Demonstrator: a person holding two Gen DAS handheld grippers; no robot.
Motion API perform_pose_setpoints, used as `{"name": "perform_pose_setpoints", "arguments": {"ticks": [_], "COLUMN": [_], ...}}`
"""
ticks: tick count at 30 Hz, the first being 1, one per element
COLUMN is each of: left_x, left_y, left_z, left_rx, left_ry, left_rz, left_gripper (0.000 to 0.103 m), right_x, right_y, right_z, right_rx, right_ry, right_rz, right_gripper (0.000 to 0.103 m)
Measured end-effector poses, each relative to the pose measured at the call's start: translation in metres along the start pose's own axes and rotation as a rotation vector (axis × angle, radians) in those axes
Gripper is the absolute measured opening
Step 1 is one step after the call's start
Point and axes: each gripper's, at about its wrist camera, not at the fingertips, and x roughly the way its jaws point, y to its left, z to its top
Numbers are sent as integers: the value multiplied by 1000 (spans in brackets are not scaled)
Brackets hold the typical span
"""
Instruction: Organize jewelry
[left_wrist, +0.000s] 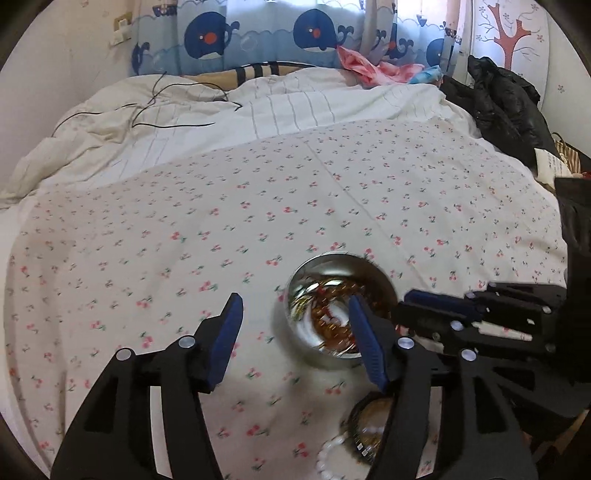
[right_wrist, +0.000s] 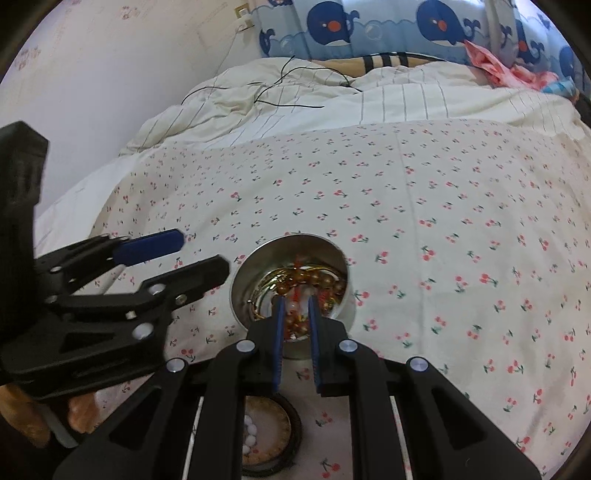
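A round metal tin (left_wrist: 295, 288) (right_wrist: 240, 280) sits on the cherry-print bedspread and holds amber beads (right_wrist: 306, 278) and gold chains. My left gripper (left_wrist: 293, 314) is open and empty, its right finger at the tin's rim. My right gripper (right_wrist: 295, 304) reaches into the tin with its jaws narrowly apart around beads; I cannot tell if it grips any. It also shows in the left wrist view (left_wrist: 436, 301). A dark round lid (right_wrist: 273, 435) with white pearls (right_wrist: 250, 434) lies near me, partly hidden by fingers. The pearl strand (left_wrist: 332, 454) trails out of it.
The cherry-print bedspread (left_wrist: 295, 206) stretches ahead. A rumpled white duvet (left_wrist: 184, 122) with a black cable (left_wrist: 170, 107) lies beyond. Dark clothing (left_wrist: 506, 107) piles at the right edge. A wall runs along the bed's left side.
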Motion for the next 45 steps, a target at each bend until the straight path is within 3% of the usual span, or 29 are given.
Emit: {"name": "perform_pose_setpoints", "arguments": {"ticks": [7, 9, 10, 13, 14, 19, 24, 27, 28, 29, 30, 35, 41, 44, 45], "left_x": [-16, -19, -20, -25, -25, -26, -22, -21, -21, -21, -22, -24, -23, -22, -21], "left_y": [16, 23, 26, 32, 33, 32, 24, 19, 19, 19, 19, 24, 25, 25, 25], "left_z": [-17, -20, -22, -25, -26, -30, -35, -39, -39, -39, -39, -40, -43, -45, -46], "left_rx": [31, 24, 19, 17, 17, 27, 46, 71, 75, 79, 78, 68, 78, 84, 90], "left_ry": [20, 25, 24, 19, 19, 28, 41, 46, 46, 47, 46, 43, 56, 64, 67], "left_rz": [31, 39, 47, 65, 69, 77, 72, 67, 67, 68, 69, 76, 82, 75, 72], "left_gripper": [57, 61, 68, 69, 69, 70, 74, 75, 75, 75, 75, 76, 77, 77, 77], "right_x": [5, -6, -14, -23, -22, -6, 22, 41, 46, 49, 47, 15, -20, -18, -11], "right_y": [5, -5, -14, -34, -38, -24, 15, 24, 23, 18, 12, 6, 13, 18, 15], "right_z": [9, 13, 13, 11, 8, -17, -35, -38, -39, -39, -38, -27, -2, 12, 16], "right_rx": [-12, 7, 31, 76, 78, -60, -231, -286, -282, -255, -222, -171, -103, -50, -20], "right_ry": [-26, -56, -75, -57, -25, 97, 121, 138, 155, 175, 184, 148, -45, -123, -119], "right_rz": [-39, -66, -81, -78, -70, -38, -100, -167, -180, -175, -160, -35, 92, 88, 81], "right_gripper": [14, 29, 33, 38, 46, 57, 62, 59, 50, 23, 9, 8, 8, 9, 14]}}
